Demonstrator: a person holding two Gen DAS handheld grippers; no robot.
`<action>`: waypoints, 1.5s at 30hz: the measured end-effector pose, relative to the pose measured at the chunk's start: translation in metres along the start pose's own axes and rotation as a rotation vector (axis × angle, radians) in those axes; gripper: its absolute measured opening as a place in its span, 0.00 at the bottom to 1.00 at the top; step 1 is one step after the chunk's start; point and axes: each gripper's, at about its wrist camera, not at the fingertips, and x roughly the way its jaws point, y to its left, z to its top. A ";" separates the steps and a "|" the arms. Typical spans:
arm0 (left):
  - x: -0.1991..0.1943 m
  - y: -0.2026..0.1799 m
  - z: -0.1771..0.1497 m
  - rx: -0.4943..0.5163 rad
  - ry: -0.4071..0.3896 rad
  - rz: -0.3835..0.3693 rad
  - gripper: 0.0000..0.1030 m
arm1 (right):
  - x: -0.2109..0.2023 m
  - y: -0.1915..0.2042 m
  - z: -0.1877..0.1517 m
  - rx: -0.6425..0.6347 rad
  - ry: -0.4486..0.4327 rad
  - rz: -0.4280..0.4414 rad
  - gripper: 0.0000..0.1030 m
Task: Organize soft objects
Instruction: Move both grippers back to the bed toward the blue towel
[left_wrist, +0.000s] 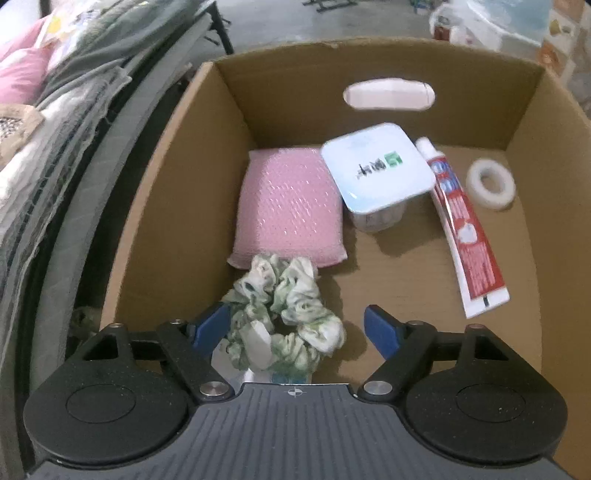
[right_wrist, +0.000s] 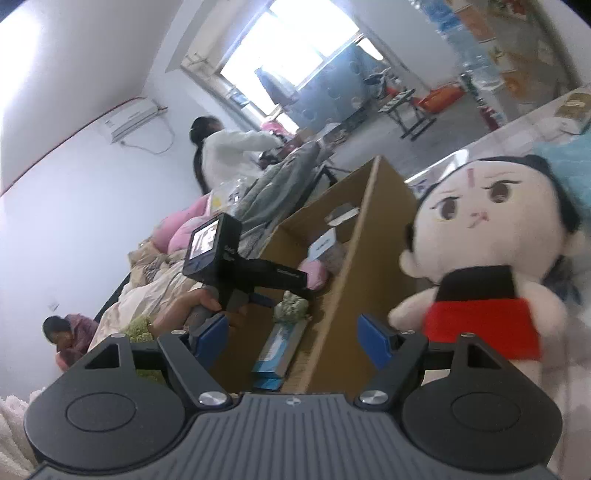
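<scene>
Scrunchie (left_wrist: 286, 314) lying between spread jaws of left gripper (left_wrist: 297, 325); light, floppy; pinching bunched fabric advisable. Right gripper (right_wrist: 297, 334) gaping, holding nothing.

Scrunchie (left_wrist: 286, 314) in box (left_wrist: 184, 177), before sponge (left_wrist: 288, 206); tub (left_wrist: 376, 173), toothpaste (left_wrist: 465, 229), tape (left_wrist: 490, 183) rightward.

Cardboard box (left_wrist: 177, 155): matt brown, plain. Inside it, scrunchie (left_wrist: 286, 314) crinkled cloth; pink sponge (left_wrist: 288, 206) under shiny mesh; toothpaste tube (left_wrist: 463, 236) glossy. Beside box, plush doll (right_wrist: 487, 258) soft, fuzzy fabric.
</scene>
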 end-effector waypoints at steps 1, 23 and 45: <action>-0.003 0.001 0.001 -0.007 -0.016 -0.006 0.79 | -0.005 -0.002 -0.001 0.002 -0.009 -0.007 0.87; -0.214 -0.088 -0.114 0.126 -0.494 -0.478 0.96 | -0.129 -0.048 0.003 -0.005 -0.297 -0.267 0.87; -0.141 -0.238 -0.115 0.260 -0.410 -0.386 0.54 | -0.012 -0.140 0.064 -0.502 0.103 -0.558 0.63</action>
